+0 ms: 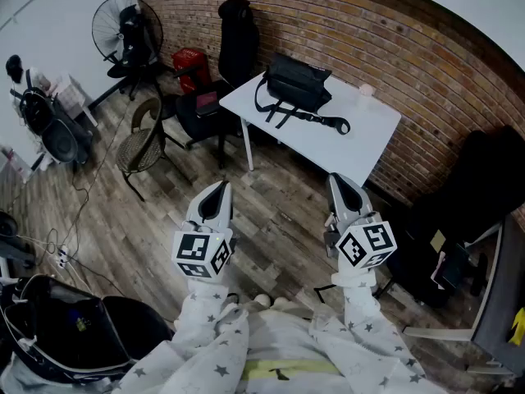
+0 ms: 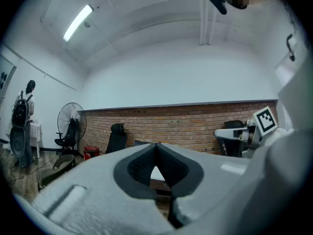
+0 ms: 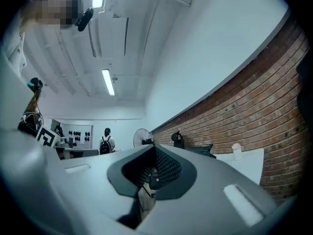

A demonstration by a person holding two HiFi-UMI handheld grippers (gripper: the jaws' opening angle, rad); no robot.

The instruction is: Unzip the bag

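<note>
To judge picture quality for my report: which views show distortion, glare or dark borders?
Head view: strong fisheye, the brick wall bends in an arc, but the bag is clear. Left gripper view: round black border, the tube lamp glares white. Right gripper view: same border, the scene tilted, the ceiling lamp overexposed.

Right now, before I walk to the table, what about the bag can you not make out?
1. Zipper on the bag: head view, too small and dark; open or shut, I cannot tell.
2. Bag, left gripper view: almost all hidden behind the shut left gripper.
3. Bag, right gripper view: only a far dark sliver over the right gripper.
4. Cup: head view, too small to see inside.
</note>
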